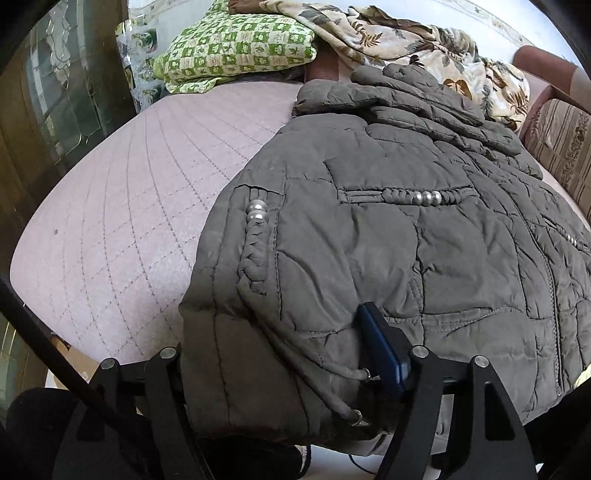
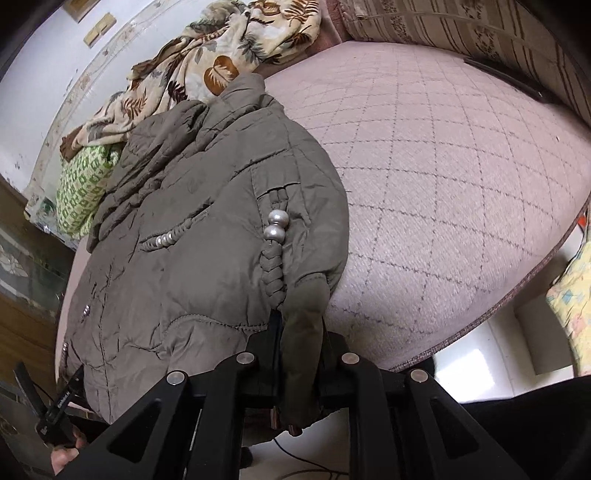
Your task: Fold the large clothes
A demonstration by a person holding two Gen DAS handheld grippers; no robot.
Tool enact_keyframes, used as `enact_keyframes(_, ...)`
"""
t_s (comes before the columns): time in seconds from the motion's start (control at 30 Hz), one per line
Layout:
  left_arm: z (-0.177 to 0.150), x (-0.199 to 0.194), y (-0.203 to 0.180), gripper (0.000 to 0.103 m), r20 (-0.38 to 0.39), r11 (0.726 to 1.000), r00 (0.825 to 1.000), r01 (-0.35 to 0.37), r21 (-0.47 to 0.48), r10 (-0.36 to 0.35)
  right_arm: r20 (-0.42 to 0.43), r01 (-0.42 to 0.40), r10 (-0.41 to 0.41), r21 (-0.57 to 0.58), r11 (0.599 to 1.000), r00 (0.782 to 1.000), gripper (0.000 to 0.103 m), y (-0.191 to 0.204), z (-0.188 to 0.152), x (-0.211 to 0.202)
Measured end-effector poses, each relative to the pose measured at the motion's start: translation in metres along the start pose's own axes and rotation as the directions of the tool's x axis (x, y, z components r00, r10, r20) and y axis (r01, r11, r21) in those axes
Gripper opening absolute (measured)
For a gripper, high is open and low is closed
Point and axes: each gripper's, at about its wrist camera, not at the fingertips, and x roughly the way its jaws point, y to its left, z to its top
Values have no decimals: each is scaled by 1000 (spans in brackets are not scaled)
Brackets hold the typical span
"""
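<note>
The grey-brown padded jacket (image 1: 388, 240) (image 2: 192, 229) lies spread on the bed (image 1: 122, 206) (image 2: 443, 184), its hem hanging over the bed's near edge and its collar pointing toward the far side. Braided trim with silver beads (image 1: 256, 210) (image 2: 275, 225) runs along its folded-in sides, and another beaded braid (image 1: 426, 197) crosses the chest.

At the jacket's hem the left gripper (image 1: 295, 365) has cloth bunched between its fingers, the blue pad of one finger (image 1: 384, 354) pressed into the fabric beside a drawstring (image 1: 332, 373); the other finger is buried under the cloth, so it looks clamped on the jacket, though the grip itself is partly hidden. The right gripper (image 2: 299, 347) is pinched together on a dark fold of the jacket's edge, which stands up between its fingers just below the beaded braid.

Beyond the jacket's collar a leaf-printed blanket (image 1: 424, 48) (image 2: 207, 62) is heaped, with a green checked pillow (image 1: 240, 48) (image 2: 83, 177) next to it. A striped sofa cushion (image 1: 565, 147) (image 2: 480, 33) stands farther from the jacket, at the bed's edge.
</note>
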Motion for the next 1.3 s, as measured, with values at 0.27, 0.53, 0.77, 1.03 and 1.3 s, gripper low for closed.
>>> enact_keyframes(0.27,0,-13,-15,31,77,998,996,-51,21,49,83,24,-19,-63,998,996,12,8,-7,-12)
enact_keyframes(0.53,4,-33,-21,19,153,994,986,-84,68,73,181,-84,91,-49,995,979,11,7,-4,-35)
enact_keyframes(0.77,5,-45,-27,19,199,985,973,-136,108,113,201,-90,100,-58,994,975,11,17,-1,-40)
enact_keyframes(1.03,9,-49,-30,19,212,982,968,-157,105,132,209,-98,114,-85,992,971,11,15,-1,-49)
enact_keyframes(1.3,9,-50,-31,19,213,980,967,-167,109,141,200,-107,124,-90,990,972,11,14,-1,-50)
